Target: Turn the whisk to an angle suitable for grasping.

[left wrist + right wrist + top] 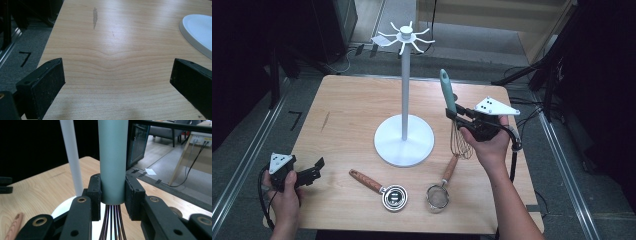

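Right gripper (451, 116) fingers (94, 192) clamping one whisk (448, 92), two strainers (393, 196) lying

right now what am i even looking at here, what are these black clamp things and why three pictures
A person sits at a wooden table holding a hand-operated gripper in each hand. One picture looks down from above the table; the other two come from cameras riding on each gripper, looking along its black fingers.

The right gripper is clamped on the teal handle of a whisk, held upright above the table with its wires hanging down. The left gripper is open and holds nothing, resting near the table's left edge.

On the table stand a white hook stand, and in front of it lie a wooden-handled measuring cup and a small strainer.
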Available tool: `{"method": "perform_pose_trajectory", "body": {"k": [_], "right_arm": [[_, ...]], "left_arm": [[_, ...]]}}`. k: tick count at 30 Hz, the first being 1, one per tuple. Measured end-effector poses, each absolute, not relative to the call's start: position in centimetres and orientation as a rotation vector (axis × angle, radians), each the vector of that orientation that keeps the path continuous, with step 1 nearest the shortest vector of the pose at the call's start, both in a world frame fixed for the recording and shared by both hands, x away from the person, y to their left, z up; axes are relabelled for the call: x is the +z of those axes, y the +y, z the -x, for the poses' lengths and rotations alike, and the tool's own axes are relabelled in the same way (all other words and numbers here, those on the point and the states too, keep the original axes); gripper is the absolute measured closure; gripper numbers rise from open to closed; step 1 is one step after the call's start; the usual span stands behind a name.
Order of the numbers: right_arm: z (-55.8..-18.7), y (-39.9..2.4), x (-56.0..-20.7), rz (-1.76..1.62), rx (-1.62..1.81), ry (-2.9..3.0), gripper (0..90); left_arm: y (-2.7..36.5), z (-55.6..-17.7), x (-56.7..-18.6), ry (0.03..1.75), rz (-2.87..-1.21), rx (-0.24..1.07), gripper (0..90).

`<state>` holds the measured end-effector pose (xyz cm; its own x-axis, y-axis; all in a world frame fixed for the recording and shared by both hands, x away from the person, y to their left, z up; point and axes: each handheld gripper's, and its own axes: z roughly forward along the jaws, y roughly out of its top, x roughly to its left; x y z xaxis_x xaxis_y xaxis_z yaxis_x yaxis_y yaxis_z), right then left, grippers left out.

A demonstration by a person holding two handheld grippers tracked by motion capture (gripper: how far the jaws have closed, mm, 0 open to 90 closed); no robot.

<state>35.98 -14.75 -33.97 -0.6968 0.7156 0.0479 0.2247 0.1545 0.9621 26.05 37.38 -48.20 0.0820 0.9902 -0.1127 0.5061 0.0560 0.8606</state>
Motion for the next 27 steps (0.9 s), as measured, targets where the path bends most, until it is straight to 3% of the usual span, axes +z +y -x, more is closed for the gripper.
{"method": "perform_pose_trajectory", "body": {"k": [27], "right_arm": [[-34.1, -12.5, -31.2, -0.767, 1.727, 1.961, 71.1]], "left_arm": [[37.4, -26.1, -48.2, 1.533, -1.557, 0.762, 0.0]]}}
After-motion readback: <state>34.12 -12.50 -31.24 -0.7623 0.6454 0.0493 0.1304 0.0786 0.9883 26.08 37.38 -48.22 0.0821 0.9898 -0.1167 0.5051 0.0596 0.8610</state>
